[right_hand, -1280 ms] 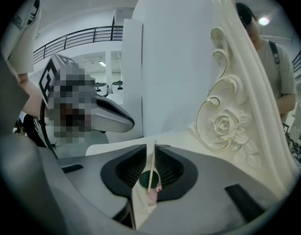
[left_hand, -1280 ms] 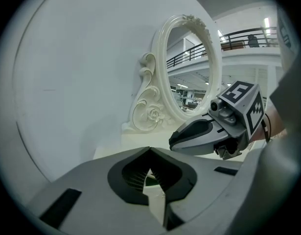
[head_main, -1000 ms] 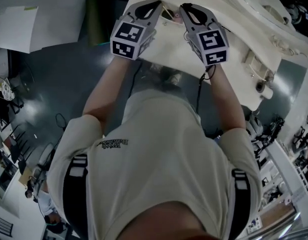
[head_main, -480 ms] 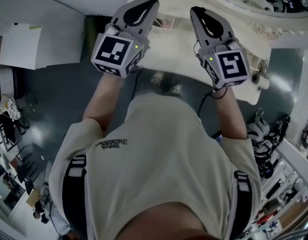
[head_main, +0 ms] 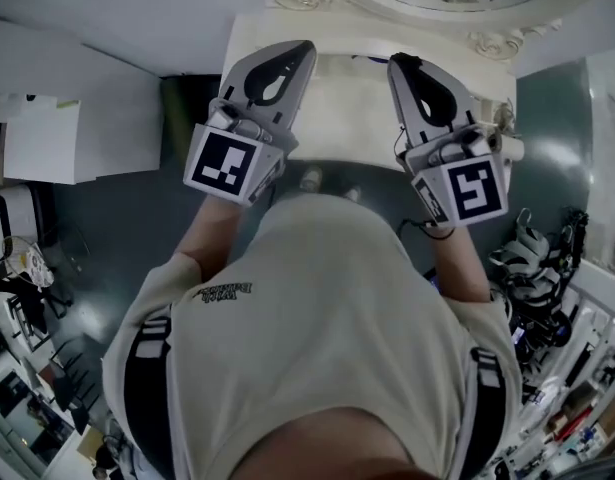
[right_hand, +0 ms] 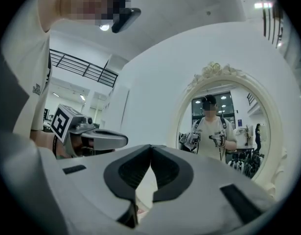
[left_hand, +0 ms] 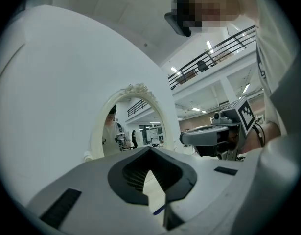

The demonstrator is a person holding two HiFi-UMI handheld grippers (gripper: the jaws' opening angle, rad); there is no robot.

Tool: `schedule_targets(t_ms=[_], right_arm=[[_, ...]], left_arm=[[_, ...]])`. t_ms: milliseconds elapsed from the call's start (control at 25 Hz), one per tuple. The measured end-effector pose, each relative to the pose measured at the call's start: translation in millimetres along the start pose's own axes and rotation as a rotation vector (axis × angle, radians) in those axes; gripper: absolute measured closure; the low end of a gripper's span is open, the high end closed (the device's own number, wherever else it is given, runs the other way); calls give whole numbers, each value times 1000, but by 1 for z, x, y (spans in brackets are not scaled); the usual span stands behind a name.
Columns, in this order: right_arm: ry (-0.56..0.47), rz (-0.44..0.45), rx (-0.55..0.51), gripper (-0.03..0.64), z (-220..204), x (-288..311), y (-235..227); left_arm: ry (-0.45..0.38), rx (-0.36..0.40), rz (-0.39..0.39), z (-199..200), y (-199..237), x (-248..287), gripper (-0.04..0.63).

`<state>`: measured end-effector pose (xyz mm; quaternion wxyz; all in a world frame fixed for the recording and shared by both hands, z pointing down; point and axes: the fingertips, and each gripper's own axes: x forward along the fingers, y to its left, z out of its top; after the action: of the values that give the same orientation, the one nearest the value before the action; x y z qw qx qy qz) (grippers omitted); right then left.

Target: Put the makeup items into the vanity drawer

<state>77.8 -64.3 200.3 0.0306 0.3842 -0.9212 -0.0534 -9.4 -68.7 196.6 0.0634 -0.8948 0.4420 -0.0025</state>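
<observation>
The white vanity table (head_main: 342, 103) stands ahead of me under its oval mirror with a carved cream frame (head_main: 492, 40). My left gripper (head_main: 305, 48) and right gripper (head_main: 395, 63) hang side by side above the tabletop, both pointing at the mirror. Each is shut, tips touching, with nothing between them. In the left gripper view the left gripper's (left_hand: 150, 149) tips meet, and the right gripper's (right_hand: 150, 146) do the same in the right gripper view. A small dark item (head_main: 372, 59) lies on the tabletop by the mirror, too small to identify. No drawer shows.
White sheets (head_main: 47, 138) lie on the dark grey floor (head_main: 117, 218) at the left. Cluttered gear and cables (head_main: 542, 268) fill the floor at the right. A white wall (left_hand: 67, 82) rises behind the mirror (right_hand: 223, 121), which reflects me.
Both grippers have risen away from the tabletop and spread further apart, and they now look larger. The vanity and mirror have swung to sit square at the top of the head view.
</observation>
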Motion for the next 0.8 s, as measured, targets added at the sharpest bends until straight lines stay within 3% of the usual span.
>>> schedule_targets(t_ms=[160, 440, 800], right_arm=[[11, -22, 42, 611, -11, -27, 6], [26, -60, 84, 612, -25, -61, 8], [1, -65, 71, 614, -14, -76, 7]], left_arm=[[-40, -9, -46, 7, -25, -5, 581], [-26, -15, -111, -1, -57, 2, 581], [24, -27, -110, -14, -69, -2, 581]])
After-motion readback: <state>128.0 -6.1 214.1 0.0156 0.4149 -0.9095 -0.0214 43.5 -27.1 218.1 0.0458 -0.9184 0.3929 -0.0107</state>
